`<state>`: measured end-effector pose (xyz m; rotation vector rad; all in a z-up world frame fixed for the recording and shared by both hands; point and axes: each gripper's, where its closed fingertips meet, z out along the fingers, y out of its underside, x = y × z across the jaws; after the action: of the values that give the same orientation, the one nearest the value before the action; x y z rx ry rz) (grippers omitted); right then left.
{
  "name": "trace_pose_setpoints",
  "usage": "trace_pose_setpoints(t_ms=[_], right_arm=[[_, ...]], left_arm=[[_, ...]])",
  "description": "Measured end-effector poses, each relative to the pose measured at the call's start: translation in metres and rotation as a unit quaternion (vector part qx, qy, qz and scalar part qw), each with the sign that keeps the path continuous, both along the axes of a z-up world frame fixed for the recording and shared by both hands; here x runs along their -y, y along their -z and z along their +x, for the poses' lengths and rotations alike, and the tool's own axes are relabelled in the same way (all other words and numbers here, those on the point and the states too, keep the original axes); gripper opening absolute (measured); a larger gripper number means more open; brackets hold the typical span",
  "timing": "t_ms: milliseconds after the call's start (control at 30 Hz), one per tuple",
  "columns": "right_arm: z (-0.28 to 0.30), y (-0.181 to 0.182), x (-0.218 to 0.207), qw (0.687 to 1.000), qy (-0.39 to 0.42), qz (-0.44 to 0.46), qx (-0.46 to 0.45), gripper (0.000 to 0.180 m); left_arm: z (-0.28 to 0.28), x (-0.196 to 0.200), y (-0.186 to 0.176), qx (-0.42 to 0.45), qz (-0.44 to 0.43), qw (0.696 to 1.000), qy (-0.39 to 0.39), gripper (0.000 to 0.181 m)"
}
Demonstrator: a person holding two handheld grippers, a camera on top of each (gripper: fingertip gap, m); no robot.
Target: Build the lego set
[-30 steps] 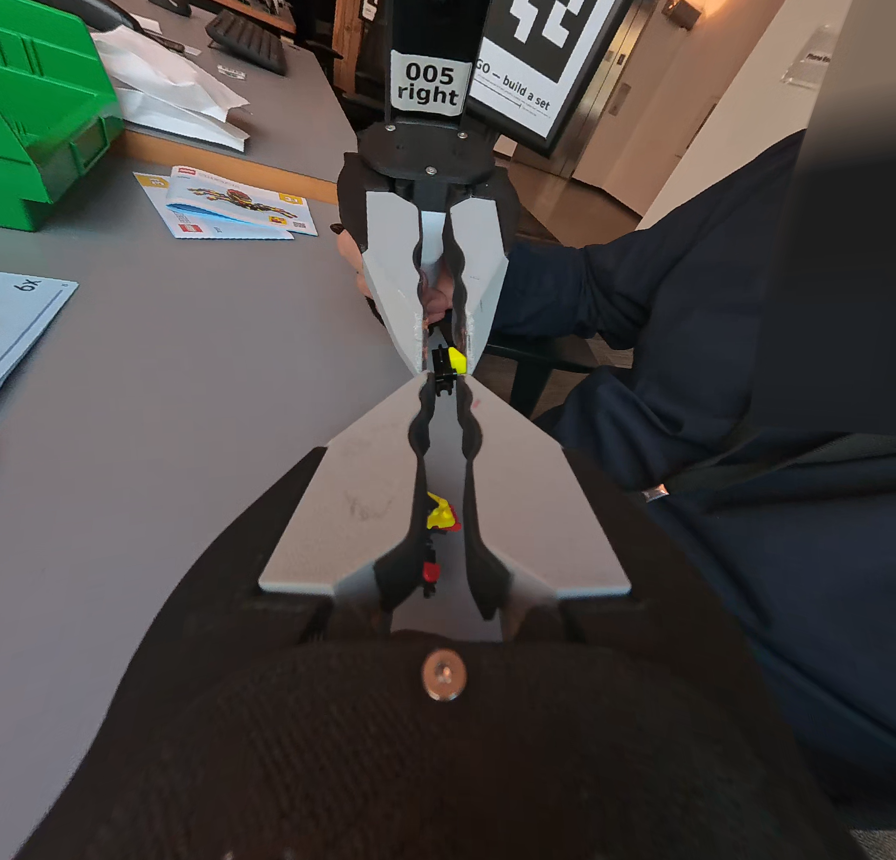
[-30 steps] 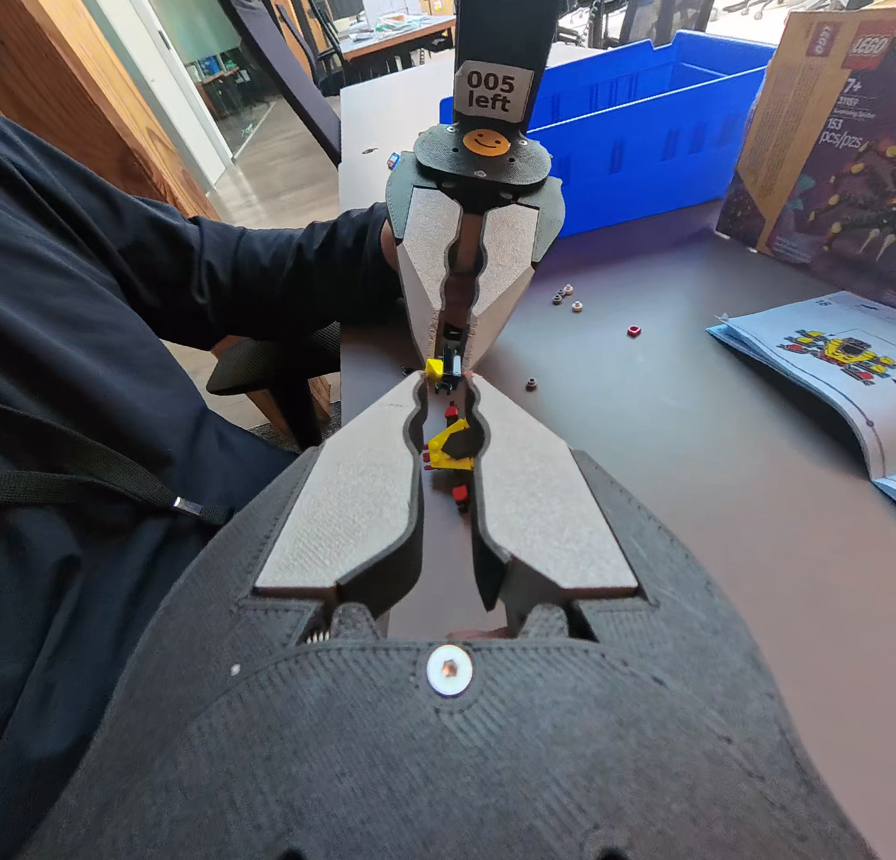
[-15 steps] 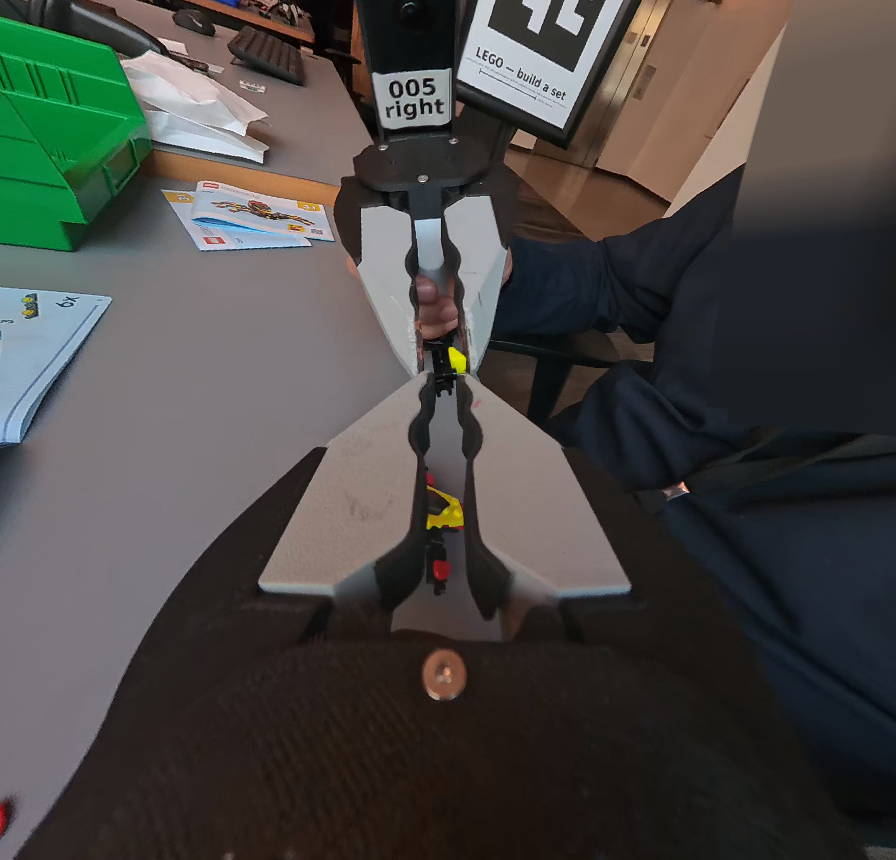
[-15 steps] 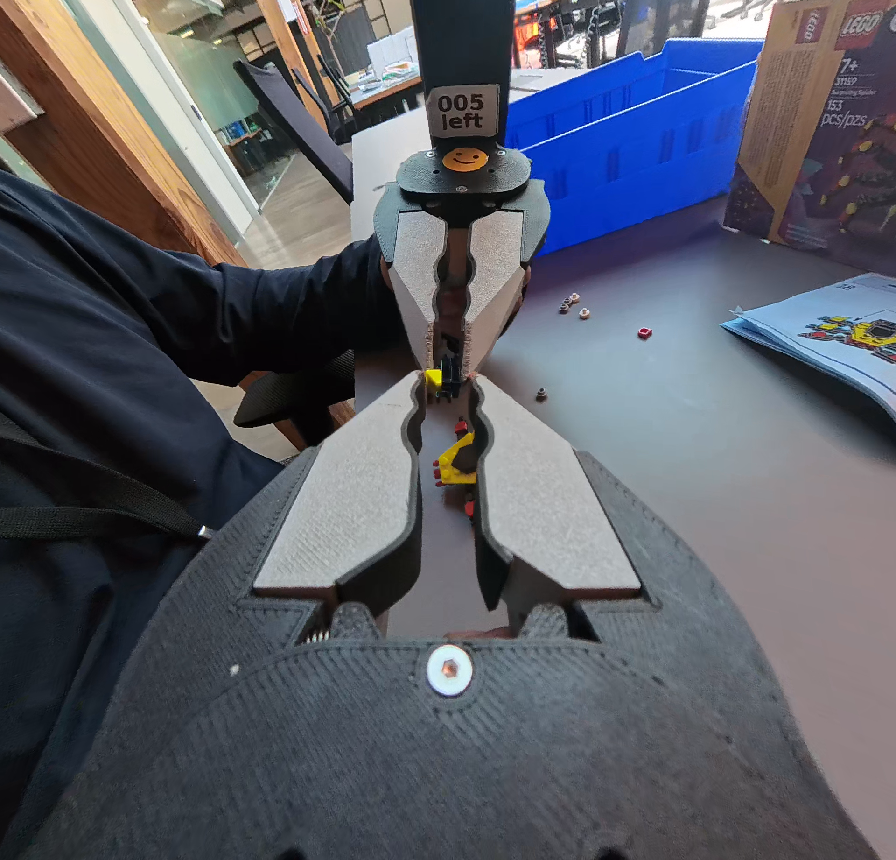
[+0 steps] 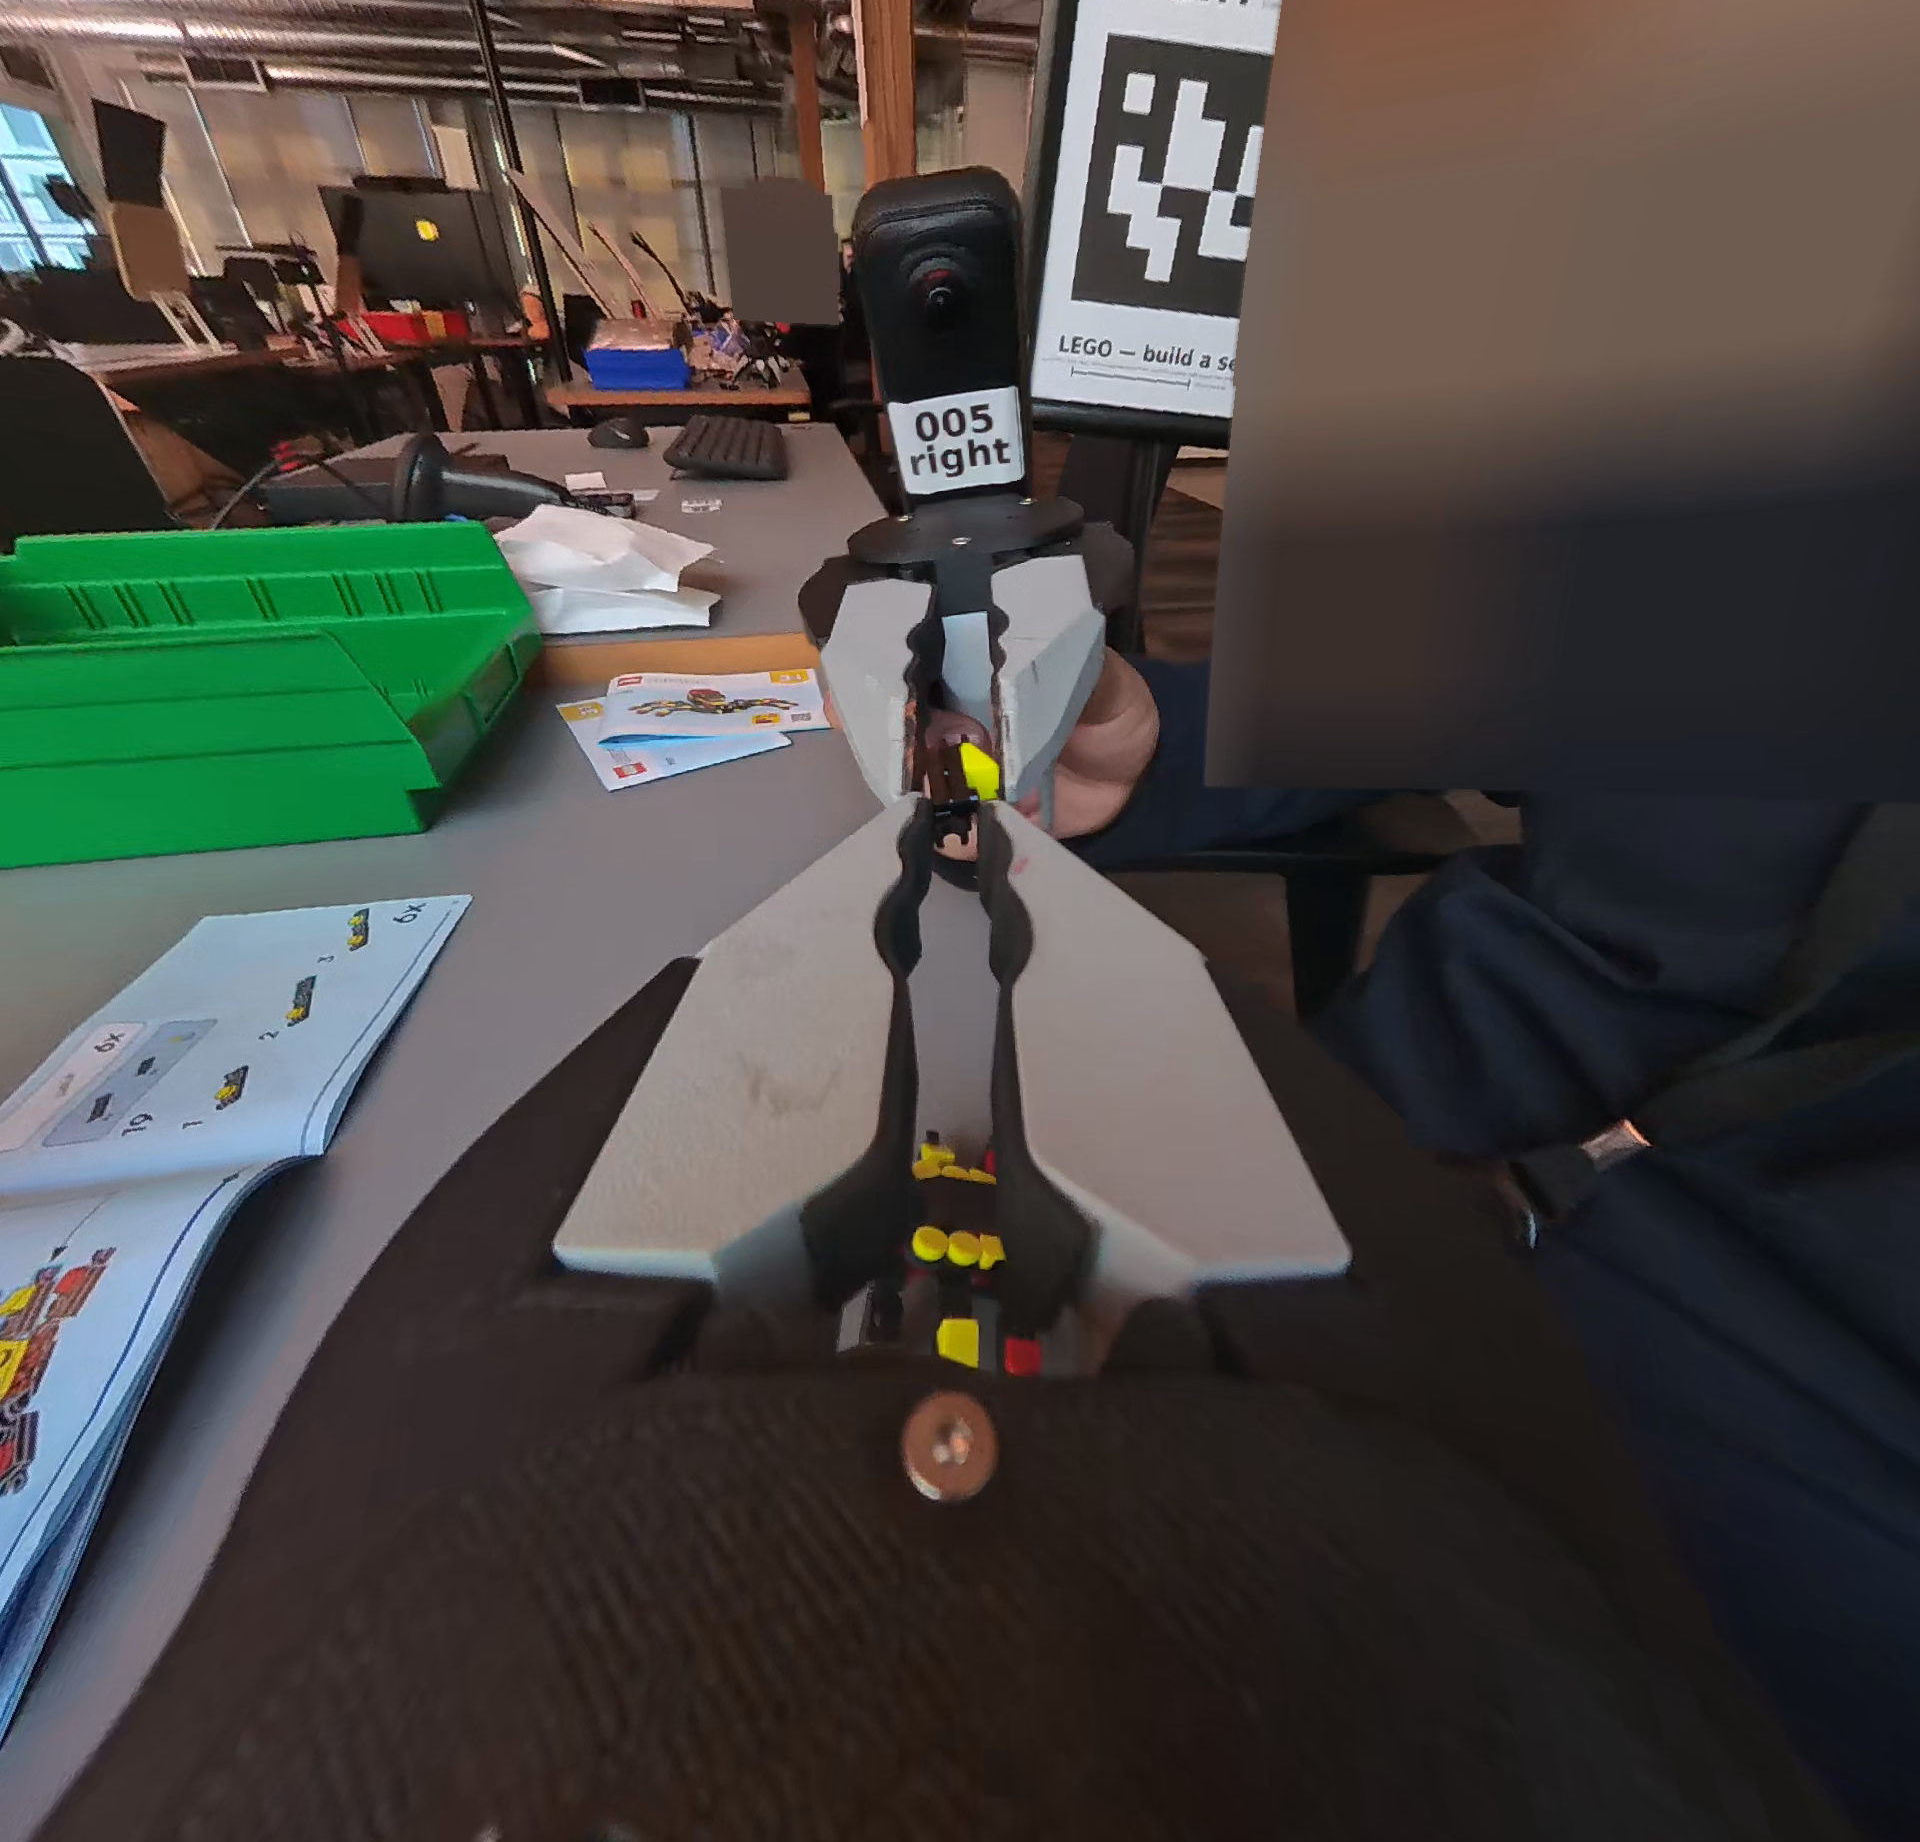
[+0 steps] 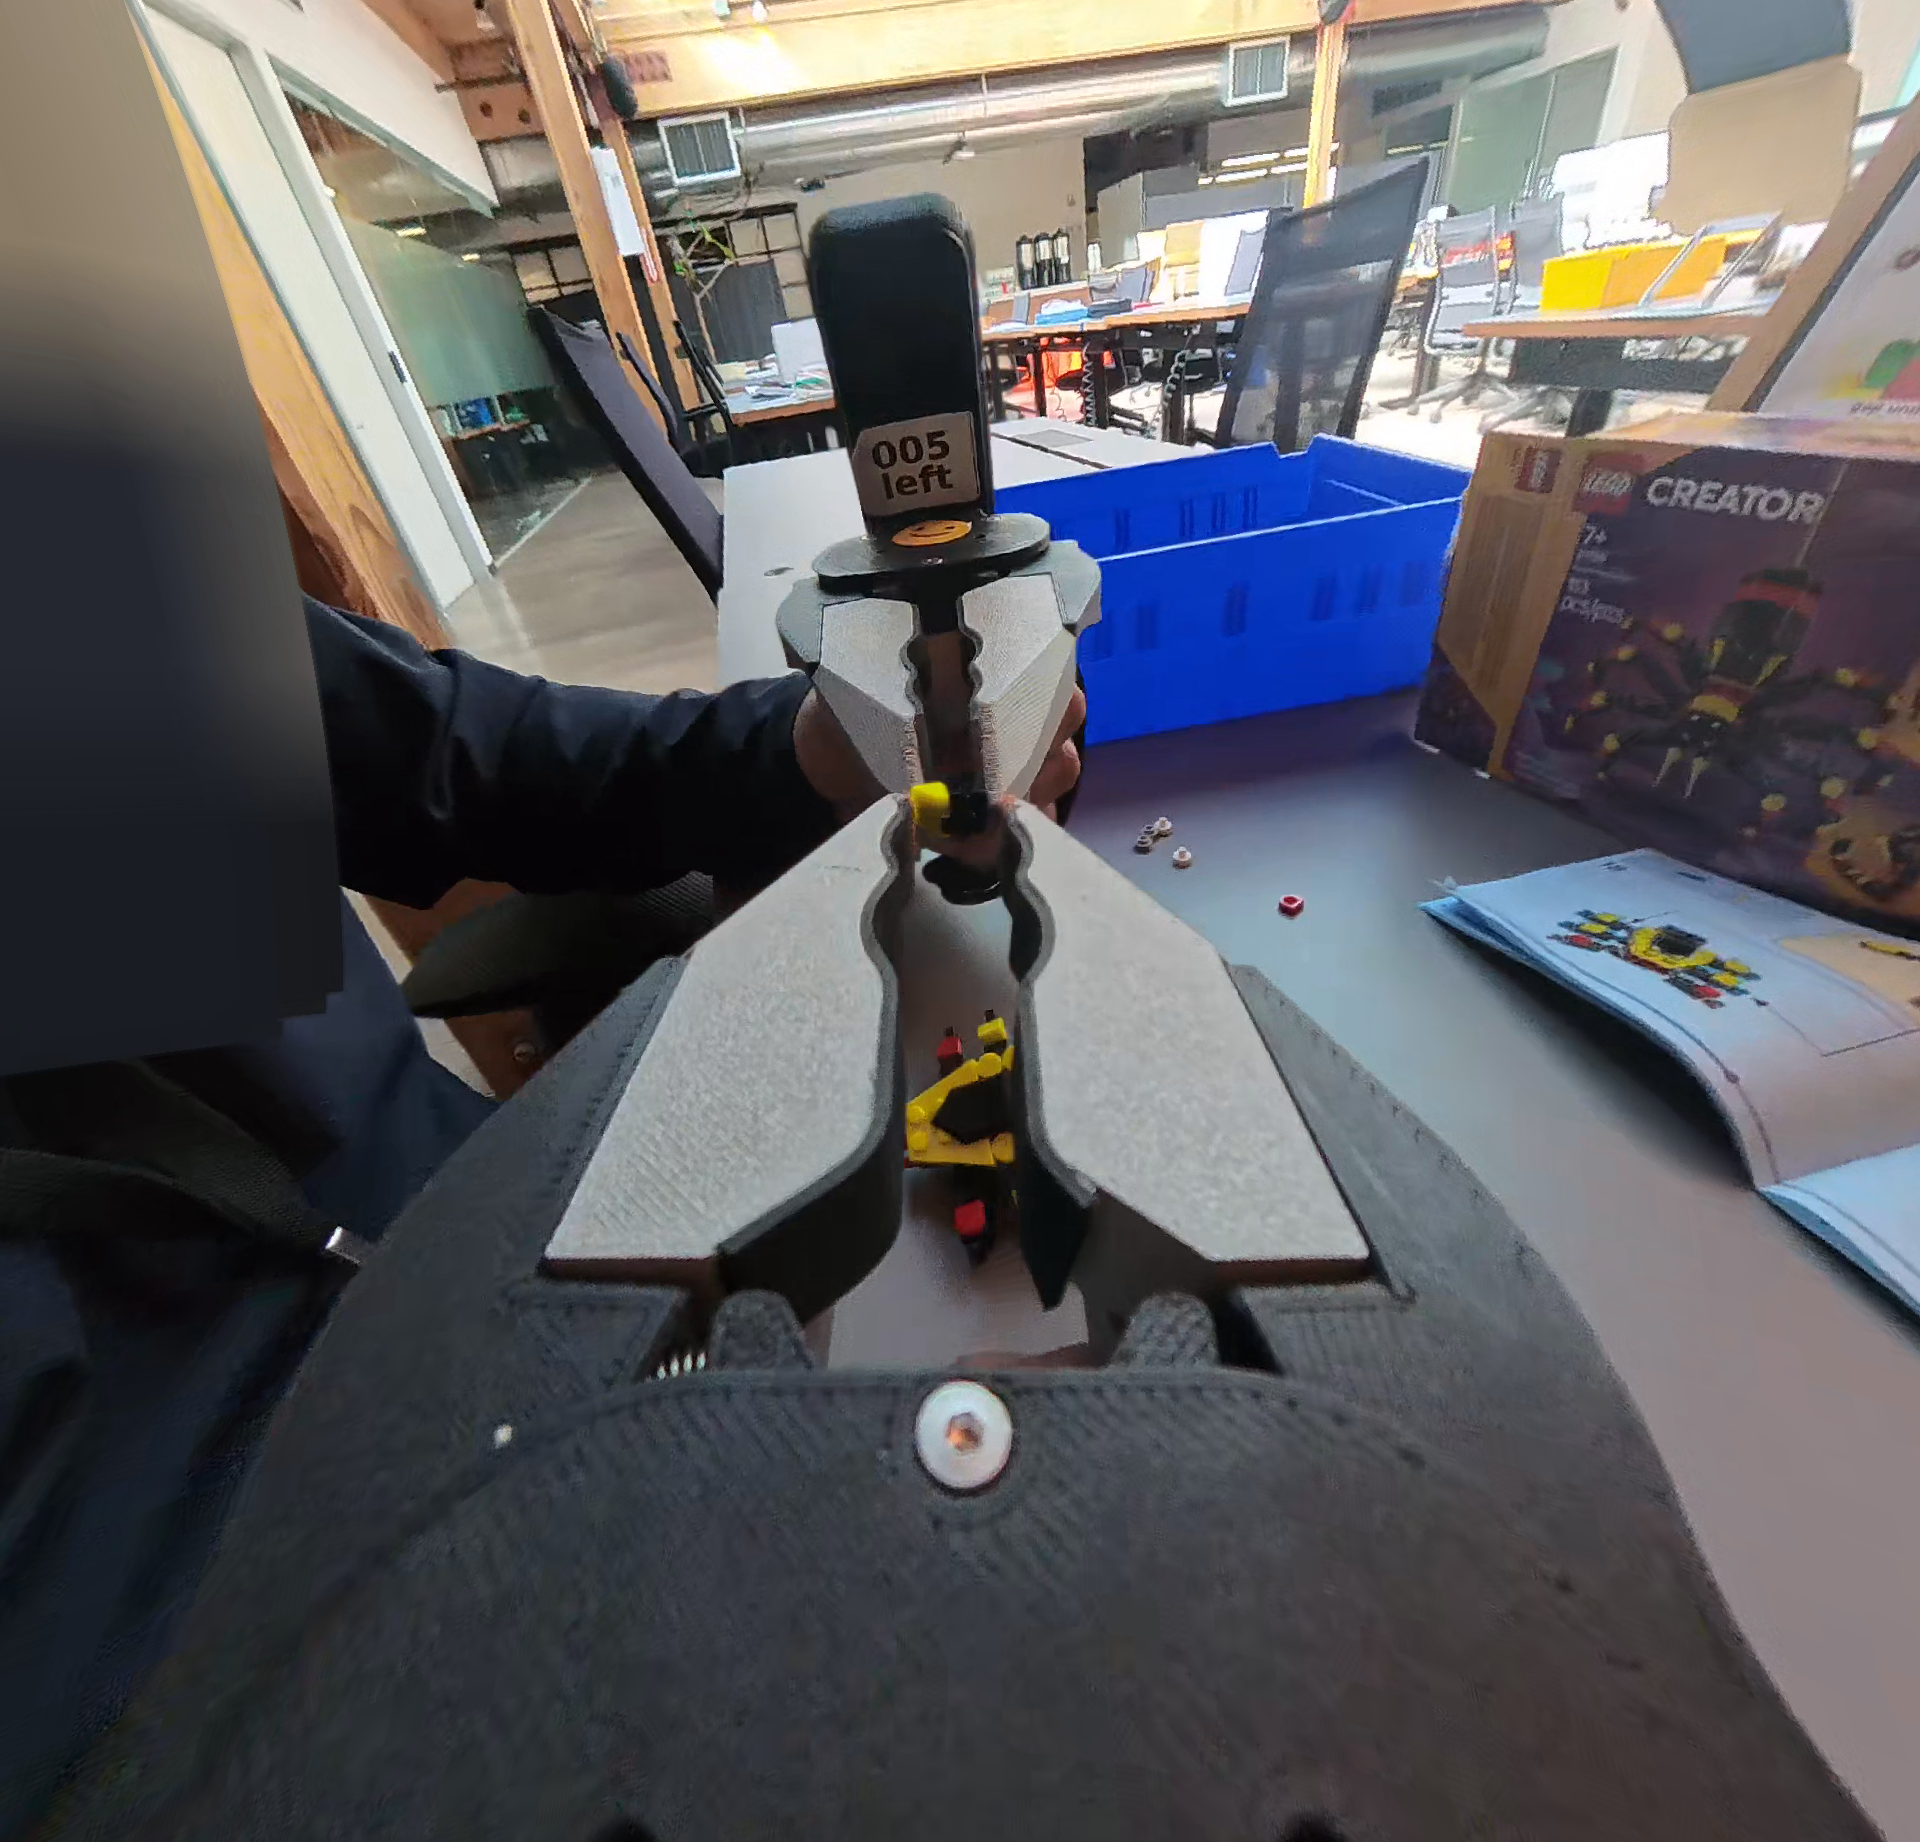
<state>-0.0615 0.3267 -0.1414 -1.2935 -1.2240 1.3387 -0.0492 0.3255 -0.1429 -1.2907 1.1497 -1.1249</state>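
My two grippers meet tip to tip above the table's near edge. In the left wrist view my left gripper [image 5: 951, 818] is shut on a small black and yellow lego piece [image 5: 964, 776], and my right gripper [image 5: 956, 790] faces it, shut on the same piece. The right wrist view shows the same hold: right gripper [image 6: 956, 824], left gripper [image 6: 951, 793], piece [image 6: 940, 805]. A yellow, black and red partial build [image 6: 966, 1106] lies on the grey table under the fingers; it also shows in the left wrist view [image 5: 951, 1252].
A green bin [image 5: 239, 670], an open instruction booklet [image 5: 208, 1065], a leaflet [image 5: 696, 722] and white paper bags [image 5: 613, 566] lie to one side. A blue bin [image 6: 1247, 587], the set's box [image 6: 1683, 629], a booklet [image 6: 1683, 982] and loose small pieces [image 6: 1158, 842] lie on the other. My left and right fingertips are right by each other.
Both grippers have tilted and risen, so the room behind now shows. They stay tip to tip on the small piece. The build on the table sits lower between the fingers.
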Motion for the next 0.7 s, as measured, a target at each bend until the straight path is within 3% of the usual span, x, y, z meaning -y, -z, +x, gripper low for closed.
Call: trace_pose_setpoints(t_ms=[500,700], right_arm=[[0.001,0.006,-0.001,0.998,0.013,0.037,0.04,0.011],[0.016,0.017,-0.021,0.997,0.032,0.024,0.072,0.011]], left_arm=[[-0.002,0.0,0.005,-0.002,-0.061,0.998,0.027,0.006],[-0.028,-0.025,0.026,-0.038,-0.197,0.98,-0.004,0.023]])
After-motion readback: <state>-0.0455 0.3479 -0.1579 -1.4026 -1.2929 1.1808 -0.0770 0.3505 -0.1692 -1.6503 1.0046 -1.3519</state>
